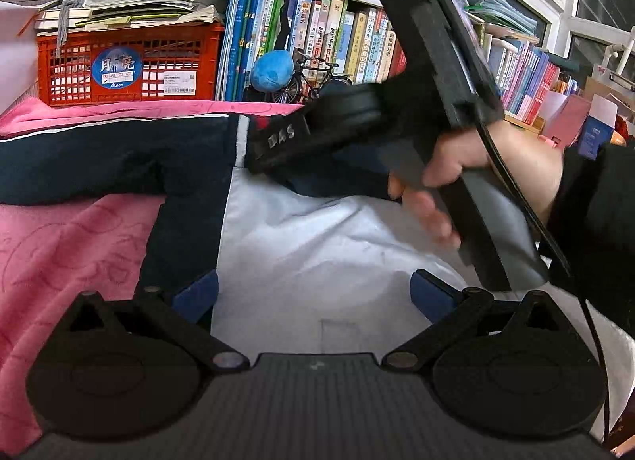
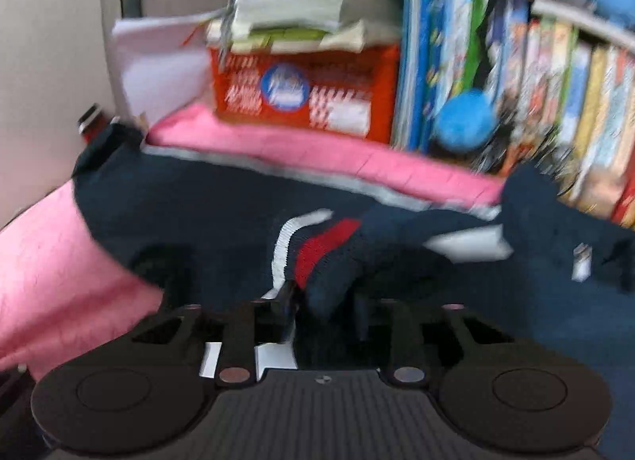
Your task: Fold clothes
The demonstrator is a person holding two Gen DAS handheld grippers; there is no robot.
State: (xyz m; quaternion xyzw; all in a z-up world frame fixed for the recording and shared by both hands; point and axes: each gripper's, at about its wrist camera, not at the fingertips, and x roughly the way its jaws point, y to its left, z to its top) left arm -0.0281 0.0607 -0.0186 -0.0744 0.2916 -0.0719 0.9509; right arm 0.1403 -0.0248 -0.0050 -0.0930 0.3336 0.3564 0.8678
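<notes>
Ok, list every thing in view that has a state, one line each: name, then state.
left gripper: open, empty, over the pale panel.
right gripper: shut on the jacket's dark fabric.
jacket: spread on the pink cloth, not yet folded flat, one sleeve stretched out sideways.
pink cloth: laid out under the jacket, lightly wrinkled.
red crate: upright, papers stacked on top.
books: standing upright in a row.

On the red crate (image 1: 127, 65), "月亮" and "Moon" are printed on a round blue sticker (image 1: 117, 67). What appears to be "DAS" is lettered on the right gripper (image 1: 278, 142).
</notes>
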